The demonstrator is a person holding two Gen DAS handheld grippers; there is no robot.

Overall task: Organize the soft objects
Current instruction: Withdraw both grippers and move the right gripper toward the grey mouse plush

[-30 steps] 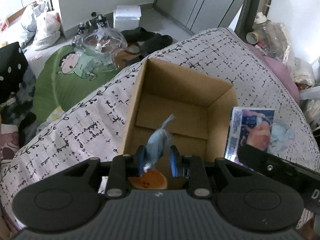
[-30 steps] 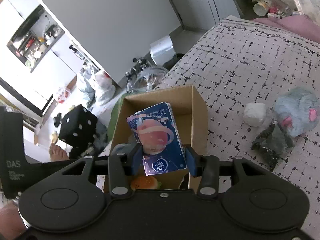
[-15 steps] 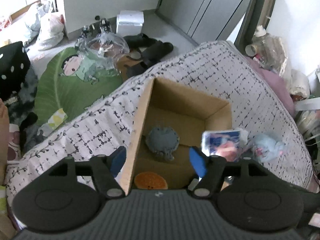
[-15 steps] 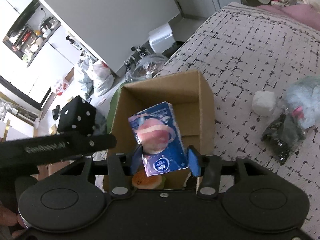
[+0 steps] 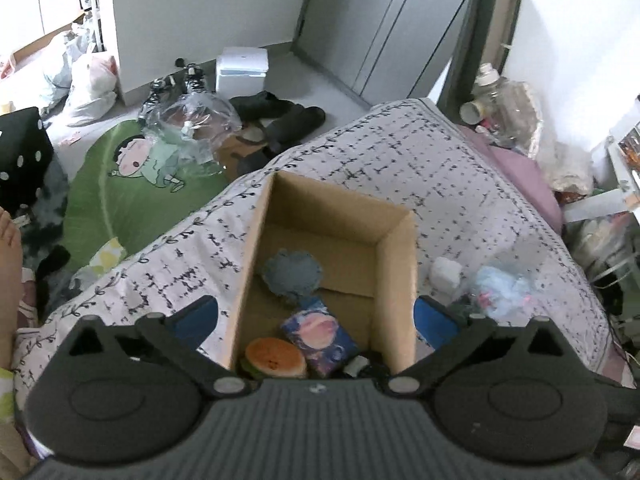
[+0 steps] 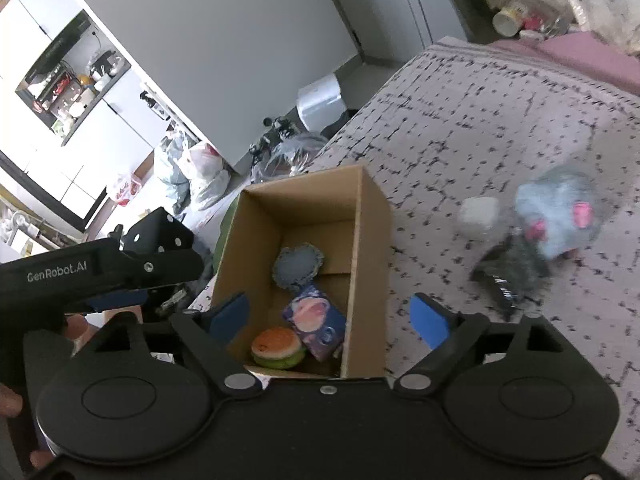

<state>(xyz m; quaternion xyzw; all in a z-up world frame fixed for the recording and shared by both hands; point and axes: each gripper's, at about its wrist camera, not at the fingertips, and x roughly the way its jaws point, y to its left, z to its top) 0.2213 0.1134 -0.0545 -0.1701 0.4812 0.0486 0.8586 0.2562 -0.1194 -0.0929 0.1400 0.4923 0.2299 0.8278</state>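
Observation:
An open cardboard box (image 5: 394,248) stands on the patterned bedspread. Inside lie a grey-blue round cloth (image 5: 292,272), a blue tissue pack (image 5: 320,334) and a burger plush (image 5: 274,358). My left gripper (image 5: 316,316) hovers above the box, its jaws opening wide with nothing held between them. My right gripper (image 6: 328,314) also hangs over the box (image 6: 372,240), jaws opening and holding nothing; the tissue pack (image 6: 316,320) lies below it. Right of the box on the bedspread sit a white soft cube (image 6: 478,216), a light-blue plush (image 6: 560,212) and a black pouch (image 6: 508,272).
Beyond the bed's edge the floor holds a green cartoon mat (image 5: 120,184), black shoes (image 5: 280,116), plastic bags and a white box (image 5: 240,68). Bottles and clutter (image 5: 504,108) crowd the far right. A person's bare foot (image 5: 10,240) shows at the left.
The left gripper let go of the grey-blue cloth, which dropped into the box, and rose with its jaws spreading. The right gripper released the tissue pack into the box and opened.

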